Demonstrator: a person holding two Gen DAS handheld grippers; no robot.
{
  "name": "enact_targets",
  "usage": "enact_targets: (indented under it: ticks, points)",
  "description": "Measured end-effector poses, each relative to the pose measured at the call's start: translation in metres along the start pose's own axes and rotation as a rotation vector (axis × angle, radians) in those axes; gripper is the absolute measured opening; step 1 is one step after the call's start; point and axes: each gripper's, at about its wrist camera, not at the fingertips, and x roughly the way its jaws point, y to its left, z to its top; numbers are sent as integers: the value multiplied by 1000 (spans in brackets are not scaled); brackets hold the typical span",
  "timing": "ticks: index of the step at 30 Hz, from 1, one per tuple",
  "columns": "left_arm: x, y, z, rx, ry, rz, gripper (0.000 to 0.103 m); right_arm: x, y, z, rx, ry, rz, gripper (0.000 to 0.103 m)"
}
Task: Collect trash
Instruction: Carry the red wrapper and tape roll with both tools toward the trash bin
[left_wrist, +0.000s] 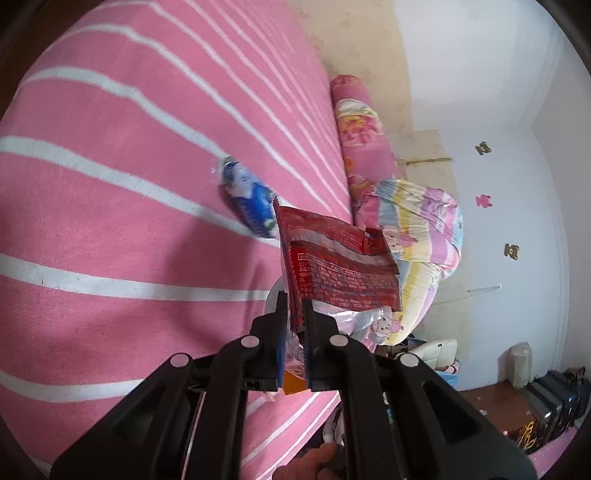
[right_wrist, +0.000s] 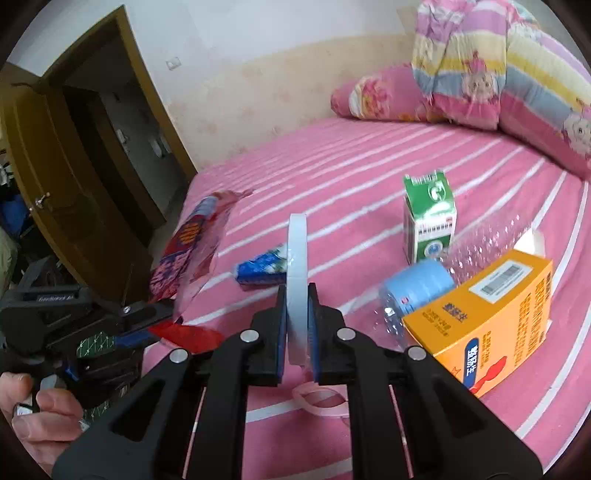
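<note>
Right wrist view: the right gripper (right_wrist: 296, 295) is clamping a white ring (right_wrist: 297, 258) edge-on. A blue wrapper (right_wrist: 260, 267) is lying just beyond at eleven o'clock, long axis crosswise. The left gripper (left_wrist: 295, 306), nearer it, is pinching a red wrapper (left_wrist: 332, 266).

Pink striped bed (right_wrist: 369, 162), brown door (right_wrist: 55, 177)

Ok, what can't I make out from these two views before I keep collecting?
- Left wrist view: the blue wrapper is motion-blurred and partly behind the red wrapper held in the left claw; its print is unreadable.
- Left wrist view: the claw's fingers hide what else is pinched with it.
- Right wrist view: the clear plastic bottle is partly behind the orange box.
- Neither view shows a trash bin.
</note>
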Motion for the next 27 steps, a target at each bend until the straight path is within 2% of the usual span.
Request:
enact_targets:
  ticks: [6, 9, 14, 21, 27]
  points:
    - [-16, -10, -20, 60, -26, 3, 7, -29, -2, -7, 54, 1, 9, 11]
    - [-29, -12, -33, 73, -40, 1, 7, -58, -3, -12, 45, -19, 8, 11]
    - [-47, -27, -62, 155, -60, -14, 7, -102, -3, -26, 49, -53, 32, 11]
    - [-51, -29, -105, 199, -33, -19, 7, -162, -15, -46, 128, -91, 56, 11]
    - [-61, -36, -158, 202, 32, -87, 7, -232, -49, -59, 282, -146, 89, 11]
